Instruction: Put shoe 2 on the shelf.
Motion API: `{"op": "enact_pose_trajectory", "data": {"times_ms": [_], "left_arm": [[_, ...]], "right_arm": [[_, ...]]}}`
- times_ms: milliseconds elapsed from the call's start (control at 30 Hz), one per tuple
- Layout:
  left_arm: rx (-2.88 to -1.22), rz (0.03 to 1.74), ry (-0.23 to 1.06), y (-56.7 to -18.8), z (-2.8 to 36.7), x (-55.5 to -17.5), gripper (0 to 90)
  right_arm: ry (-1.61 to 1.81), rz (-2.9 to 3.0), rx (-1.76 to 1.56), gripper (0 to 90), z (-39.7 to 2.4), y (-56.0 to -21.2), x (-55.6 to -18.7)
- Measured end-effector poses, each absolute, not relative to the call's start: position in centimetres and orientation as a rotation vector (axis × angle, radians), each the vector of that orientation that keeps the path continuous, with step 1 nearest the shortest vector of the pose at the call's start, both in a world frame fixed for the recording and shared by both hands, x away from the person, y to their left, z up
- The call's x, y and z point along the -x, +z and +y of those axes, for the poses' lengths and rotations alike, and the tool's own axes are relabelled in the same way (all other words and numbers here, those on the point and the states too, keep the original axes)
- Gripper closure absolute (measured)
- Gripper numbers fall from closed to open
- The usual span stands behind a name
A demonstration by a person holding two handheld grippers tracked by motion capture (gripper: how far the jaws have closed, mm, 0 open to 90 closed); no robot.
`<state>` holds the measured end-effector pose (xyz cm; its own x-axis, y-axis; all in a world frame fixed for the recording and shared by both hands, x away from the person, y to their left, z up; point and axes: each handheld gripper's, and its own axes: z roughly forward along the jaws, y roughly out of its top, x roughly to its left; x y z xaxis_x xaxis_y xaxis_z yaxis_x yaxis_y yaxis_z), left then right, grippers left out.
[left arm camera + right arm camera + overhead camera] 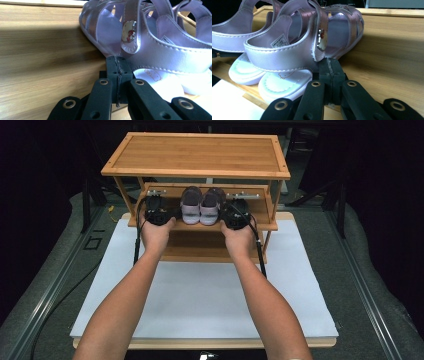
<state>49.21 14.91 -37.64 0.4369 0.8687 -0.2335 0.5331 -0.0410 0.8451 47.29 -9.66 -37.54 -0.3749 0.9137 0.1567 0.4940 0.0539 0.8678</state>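
A pair of lilac strapped sandals stands side by side on the middle shelf [262, 225] of a bamboo rack, toes pointing away from me. My left gripper [167, 213] rests on the shelf just left of the left sandal [191, 206]. In the left gripper view its jaws [118, 60] are shut together with nothing between them, tips against that sandal's side [160, 56]. My right gripper [228, 216] sits just right of the right sandal [212, 206]. It is shut too [330, 63], with its tips touching that sandal's outer side [284, 58].
The rack's top shelf [200, 154] overhangs both grippers, and a lower shelf [200, 251] lies beneath them. Rack uprights [274, 200] stand at both ends. The rack sits on a white mat [200, 295]. A cable [260, 252] trails from each gripper.
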Motion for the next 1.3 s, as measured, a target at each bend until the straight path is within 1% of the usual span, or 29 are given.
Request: {"op": "enact_pose_trajectory", "data": {"times_ms": [100, 267, 433, 533, 667, 767, 1067, 1300], "left_arm": [[-1.727, 1.22, 0.443, -37.6, 14.6, -49.5, 90.0], [-1.726, 1.205, 0.425, -37.8, 14.6, -49.8, 90.0], [-1.746, 1.215, 0.461, -37.5, 14.3, -49.7, 90.0], [-1.744, 1.216, 0.451, -37.5, 14.5, -49.8, 90.0], [-1.764, 1.198, 0.474, -37.6, 14.5, -49.8, 90.0], [-1.749, 1.202, 0.47, -37.7, 14.7, -49.7, 89.9], [-1.744, 1.173, 0.489, -37.0, 15.4, -48.6, 89.7], [-1.733, 1.165, 0.475, -36.3, 16.5, -47.7, 89.7]], "right_arm": [[1.248, 1.912, -1.405, 90.0, -9.7, -37.4, -47.7], [1.302, 1.937, -1.42, 90.0, -10.4, -37.6, -48.3], [1.295, 1.921, -1.419, 90.0, -10.3, -37.6, -48.2], [1.282, 1.905, -1.435, 90.0, -10.2, -37.6, -48.3], [1.277, 1.899, -1.445, 90.0, -10.3, -37.6, -48.4], [1.252, 1.905, -1.416, 87.4, -10.4, -37.7, -48.3], [1.197, 1.868, -1.365, 88.2, -11.0, -37.0, -47.4], [1.208, 1.86, -1.347, 87.6, -11.4, -36.2, -46.1]]}}
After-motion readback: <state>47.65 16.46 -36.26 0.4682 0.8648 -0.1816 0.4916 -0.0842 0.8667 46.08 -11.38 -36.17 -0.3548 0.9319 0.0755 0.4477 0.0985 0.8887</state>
